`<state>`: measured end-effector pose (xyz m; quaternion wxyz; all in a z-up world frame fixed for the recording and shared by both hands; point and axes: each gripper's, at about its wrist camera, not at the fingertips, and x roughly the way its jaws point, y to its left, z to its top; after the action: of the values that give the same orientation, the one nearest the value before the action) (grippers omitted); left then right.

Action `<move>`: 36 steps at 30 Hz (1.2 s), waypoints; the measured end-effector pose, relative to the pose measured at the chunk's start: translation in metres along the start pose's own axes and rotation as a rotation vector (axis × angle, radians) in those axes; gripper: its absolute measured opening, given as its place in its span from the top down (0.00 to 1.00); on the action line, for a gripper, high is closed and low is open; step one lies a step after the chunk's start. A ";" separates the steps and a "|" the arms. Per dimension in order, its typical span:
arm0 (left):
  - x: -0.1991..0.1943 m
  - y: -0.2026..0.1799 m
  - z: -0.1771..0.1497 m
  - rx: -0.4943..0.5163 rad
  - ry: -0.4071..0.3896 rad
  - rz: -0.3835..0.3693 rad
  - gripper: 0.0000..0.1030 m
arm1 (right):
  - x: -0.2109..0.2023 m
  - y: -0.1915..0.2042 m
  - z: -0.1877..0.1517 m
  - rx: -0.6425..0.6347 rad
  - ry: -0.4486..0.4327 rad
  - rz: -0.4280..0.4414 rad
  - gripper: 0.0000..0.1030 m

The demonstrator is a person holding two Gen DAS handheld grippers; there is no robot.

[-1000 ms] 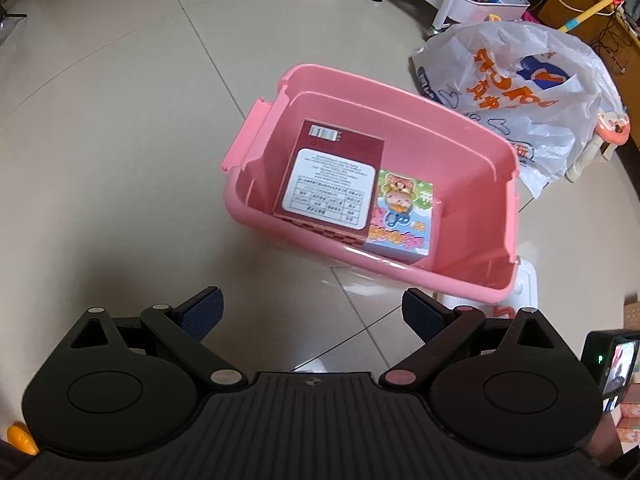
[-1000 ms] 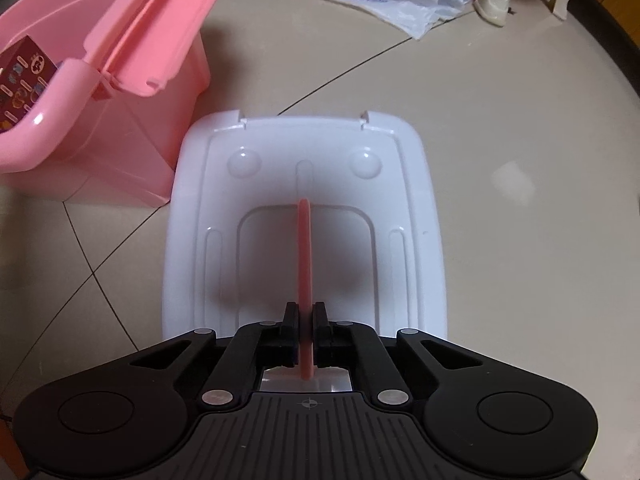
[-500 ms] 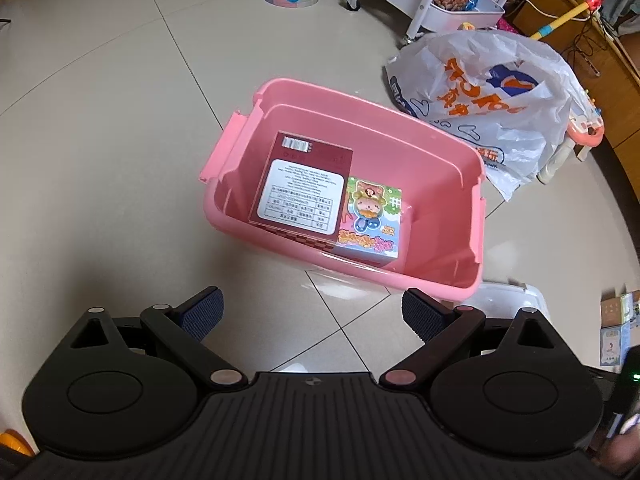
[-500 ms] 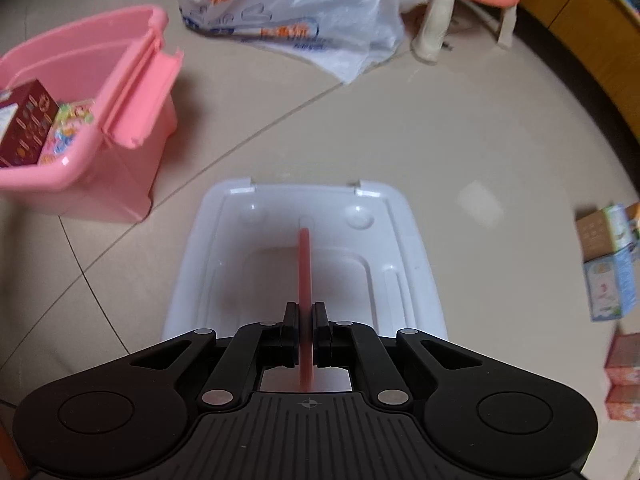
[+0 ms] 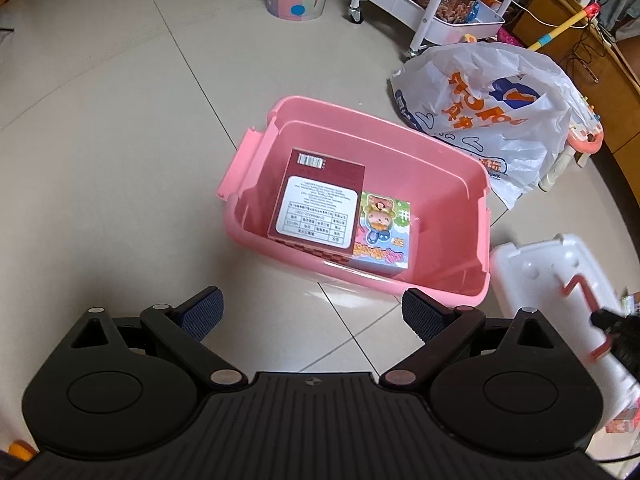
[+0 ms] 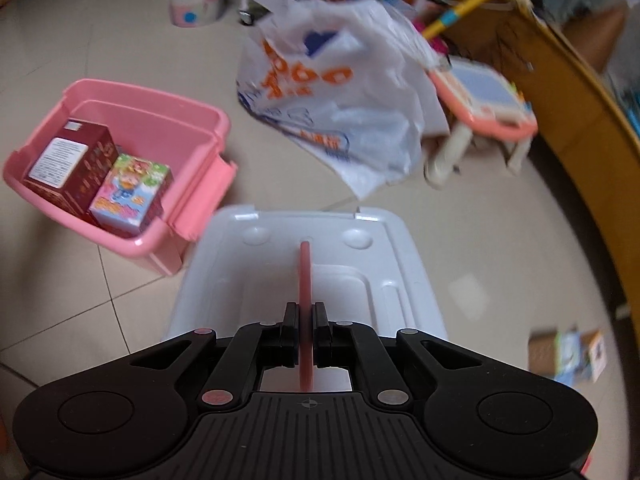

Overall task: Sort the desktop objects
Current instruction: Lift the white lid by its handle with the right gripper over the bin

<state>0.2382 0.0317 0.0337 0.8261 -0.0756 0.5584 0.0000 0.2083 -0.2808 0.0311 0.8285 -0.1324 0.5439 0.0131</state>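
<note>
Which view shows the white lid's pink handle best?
The left wrist view: the thin pink plastic handle arches side-on above the white plastic lid, pinched by the right hand-held gripper. The right wrist view shows it only edge-on, as a narrow strip.

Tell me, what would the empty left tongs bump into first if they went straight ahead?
Probably the near wall of the pink bin, which sits right ahead of the open left tongs; depth is hard to judge.
</note>
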 end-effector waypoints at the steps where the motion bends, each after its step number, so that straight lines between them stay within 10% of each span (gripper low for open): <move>1: 0.000 0.001 0.001 0.002 -0.002 0.004 0.05 | -0.003 0.002 0.007 -0.023 -0.004 -0.005 0.95; 16: 0.002 0.015 0.005 -0.047 0.013 -0.001 0.05 | -0.034 -0.001 0.059 -0.058 -0.101 0.013 0.96; 36: 0.011 0.043 0.010 -0.041 0.018 0.054 0.05 | -0.012 0.114 0.137 -0.234 -0.214 0.265 0.95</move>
<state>0.2480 0.0744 0.0218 0.8191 -0.0772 0.5675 0.0332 0.3074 -0.1377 0.0698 0.8516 -0.1529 0.4603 0.1989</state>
